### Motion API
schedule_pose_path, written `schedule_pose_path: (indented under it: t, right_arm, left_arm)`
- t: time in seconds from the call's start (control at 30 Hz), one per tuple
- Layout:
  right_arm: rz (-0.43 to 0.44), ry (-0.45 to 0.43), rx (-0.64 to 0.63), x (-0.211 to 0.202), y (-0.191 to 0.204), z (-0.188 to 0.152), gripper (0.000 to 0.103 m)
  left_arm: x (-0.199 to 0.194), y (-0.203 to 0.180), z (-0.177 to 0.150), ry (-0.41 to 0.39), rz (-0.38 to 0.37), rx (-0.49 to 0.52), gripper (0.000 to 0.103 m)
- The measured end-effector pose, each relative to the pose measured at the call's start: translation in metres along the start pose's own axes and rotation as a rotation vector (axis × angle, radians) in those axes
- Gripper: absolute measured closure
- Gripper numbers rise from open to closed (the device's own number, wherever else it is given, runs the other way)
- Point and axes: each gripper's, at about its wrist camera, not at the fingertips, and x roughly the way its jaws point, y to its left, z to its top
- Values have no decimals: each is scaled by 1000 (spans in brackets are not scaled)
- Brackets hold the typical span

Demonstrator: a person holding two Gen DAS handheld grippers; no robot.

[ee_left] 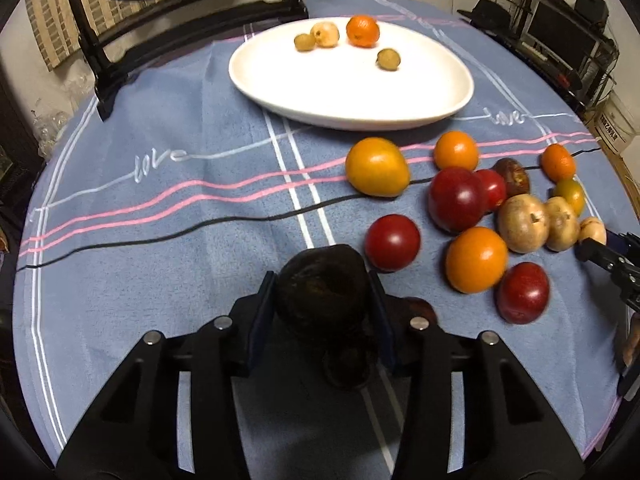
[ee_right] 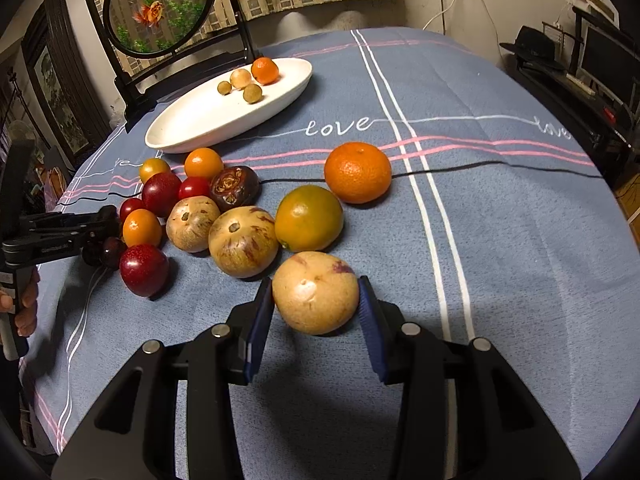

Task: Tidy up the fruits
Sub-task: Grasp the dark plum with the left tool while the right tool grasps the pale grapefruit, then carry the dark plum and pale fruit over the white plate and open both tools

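Note:
My left gripper (ee_left: pixel 322 312) is shut on a dark, nearly black fruit (ee_left: pixel 322 300) and holds it above the blue cloth. It also shows in the right wrist view (ee_right: pixel 100 248), at the left by the fruit pile. My right gripper (ee_right: pixel 316 312) is open, its blue pads either side of a tan round fruit (ee_right: pixel 316 298) that rests on the cloth; whether the pads touch it is unclear. A white oval plate (ee_left: pixel 360 92) holds a small orange (ee_left: pixel 362 31) and three small pale fruits. Several red, orange and tan fruits (ee_left: pixel 456 200) lie loose in front of the plate.
A black stand with a round fish picture (ee_right: pixel 160 4) rises behind the plate. A mandarin (ee_right: pixel 357 172) lies apart to the right of the pile. A black cable (ee_left: pixel 160 236) runs across the cloth. Shelves with equipment (ee_right: pixel 580 76) stand beyond the table's right edge.

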Motion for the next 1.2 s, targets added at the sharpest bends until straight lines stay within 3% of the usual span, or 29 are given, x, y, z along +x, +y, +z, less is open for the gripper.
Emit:
schedule_pose_path:
  t: [0.3,0.67,0.9,1.2]
  right_arm:
    - [-29,-81,-51,-29,7,14,61]
    - [-43,-246,-266,-69,54,88,61]
    - [-37,-210,-362,-24,87,148,61]
    - [-75,-111,-363,78,93,206,61]
  left_arm:
    - [-47,4,9,-101,-46,-36,58]
    - [-89,-10,64,-224,-61,-8,58]
    - [-65,-6,120,-240,-38,-31,58]
    - [22,21,174,-164,-28,-127,58]
